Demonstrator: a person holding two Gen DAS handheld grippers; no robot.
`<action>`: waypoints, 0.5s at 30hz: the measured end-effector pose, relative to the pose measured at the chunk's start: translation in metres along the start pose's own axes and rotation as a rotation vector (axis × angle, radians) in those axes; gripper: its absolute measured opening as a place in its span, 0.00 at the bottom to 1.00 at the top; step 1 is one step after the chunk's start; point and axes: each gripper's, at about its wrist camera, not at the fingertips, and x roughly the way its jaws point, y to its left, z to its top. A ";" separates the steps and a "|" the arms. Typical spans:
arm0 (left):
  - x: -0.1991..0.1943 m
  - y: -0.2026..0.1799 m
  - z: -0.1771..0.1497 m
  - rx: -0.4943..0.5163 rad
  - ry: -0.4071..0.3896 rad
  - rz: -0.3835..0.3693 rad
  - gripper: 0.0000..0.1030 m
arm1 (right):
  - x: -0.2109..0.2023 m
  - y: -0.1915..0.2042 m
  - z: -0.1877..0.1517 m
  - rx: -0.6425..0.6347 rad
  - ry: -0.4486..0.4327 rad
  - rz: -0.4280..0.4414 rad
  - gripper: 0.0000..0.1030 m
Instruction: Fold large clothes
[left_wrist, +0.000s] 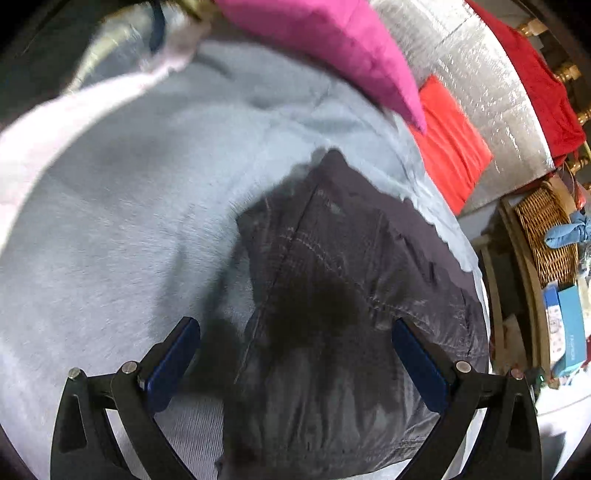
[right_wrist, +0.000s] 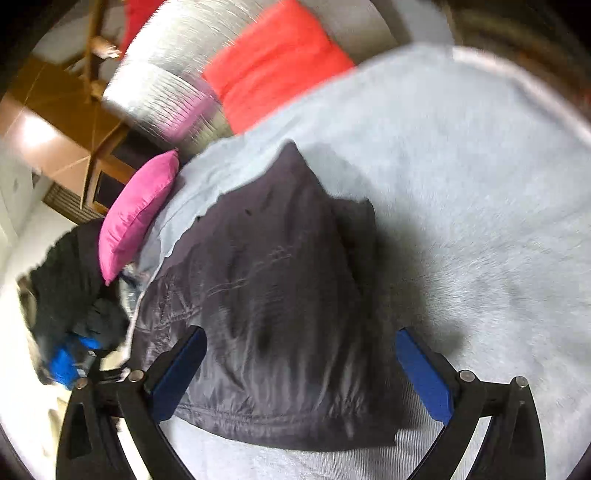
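Below both cameras a dark jacket (left_wrist: 332, 314) lies in a folded heap on a pale grey blanket (left_wrist: 122, 229) that covers a bed. The left hand-held gripper (left_wrist: 295, 332) hangs over the jacket with its blue-padded fingers (left_wrist: 173, 362) spread wide and nothing between them; one pad is above the blanket just beside the jacket's edge, the other above the jacket itself. The right hand-held gripper (right_wrist: 301, 341) is likewise released, its jaws wide apart over the near end of the jacket (right_wrist: 266, 295), whose stitched hem runs across the blanket (right_wrist: 461, 184) just ahead of the fingers. Whether either gripper touches the cloth cannot be told. The jacket's far end rises to a point toward the far edge of the bed. There, a pink pillow (right_wrist: 136, 214) lies at the blanket's edge, and a red cushion (right_wrist: 273, 59) rests against a silver quilted pad (right_wrist: 162, 77). In the left wrist view a wicker basket (left_wrist: 543, 236) stands beyond the bed's side, well apart from the jacket. Both views are blurred.
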 end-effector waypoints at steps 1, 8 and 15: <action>0.004 0.000 0.003 0.002 0.003 -0.003 0.99 | 0.006 -0.003 0.004 0.003 0.007 0.011 1.00; 0.034 -0.008 0.019 0.015 0.076 -0.071 0.99 | 0.044 -0.015 0.027 0.001 0.059 0.004 0.98; 0.054 -0.014 0.034 0.036 0.087 -0.046 0.66 | 0.058 -0.010 0.028 -0.063 0.092 -0.007 0.72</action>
